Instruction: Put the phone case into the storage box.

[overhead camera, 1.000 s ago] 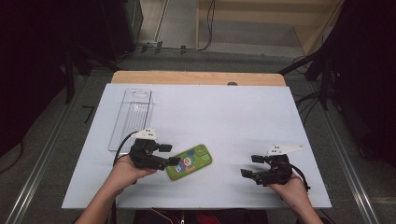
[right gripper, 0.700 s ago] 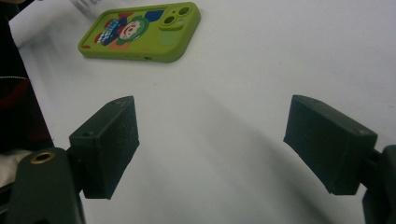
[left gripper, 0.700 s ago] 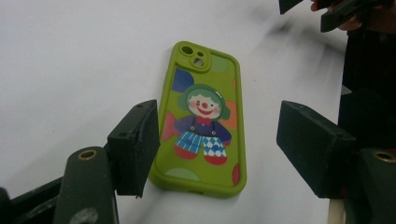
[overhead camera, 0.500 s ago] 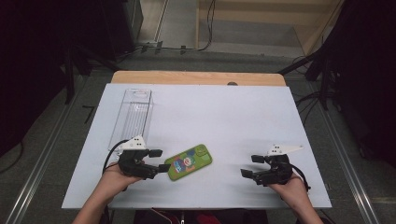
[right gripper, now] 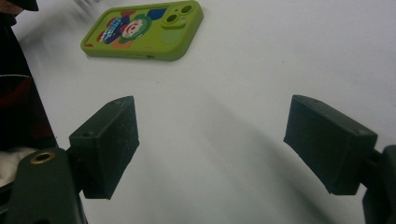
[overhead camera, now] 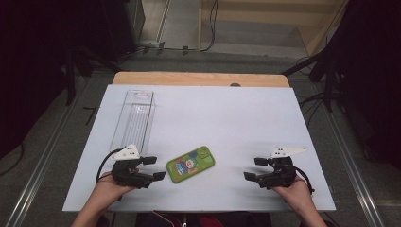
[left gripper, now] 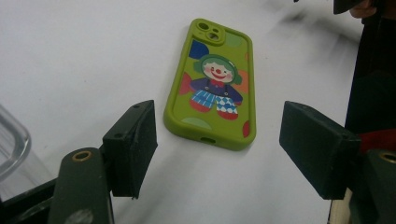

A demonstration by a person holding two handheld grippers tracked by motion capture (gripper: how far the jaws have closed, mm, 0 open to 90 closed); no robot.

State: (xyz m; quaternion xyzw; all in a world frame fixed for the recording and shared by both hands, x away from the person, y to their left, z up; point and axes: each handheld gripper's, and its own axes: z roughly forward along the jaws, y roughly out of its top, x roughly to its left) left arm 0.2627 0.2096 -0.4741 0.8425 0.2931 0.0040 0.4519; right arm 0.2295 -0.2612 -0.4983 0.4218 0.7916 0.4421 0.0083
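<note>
Since the earlier frame, left gripper (overhead camera: 153,168) has drawn back from the phone case (overhead camera: 191,164) toward the near edge of the tabletop (overhead camera: 227,118); the case lies where it did, and right gripper (overhead camera: 254,169) has not shifted.

Left gripper: jaws spread wide, holding nothing. It sits just beside the case's near-left end without touching it. In the left gripper view the case (left gripper: 212,84) lies flat ahead, between the lines of the two jaws and beyond their tips.

Right gripper: jaws likewise apart, empty, resting low near the front right of the tabletop, well apart from the case. In the right gripper view the case (right gripper: 142,30) shows farther off, to the upper left.

Phone case: green, clown picture facing up, camera cut-out at its far-right end, flat on the white surface near the front centre.

Clear box (overhead camera: 134,119): stands on the left side, behind the left gripper, apart from the case.
</note>
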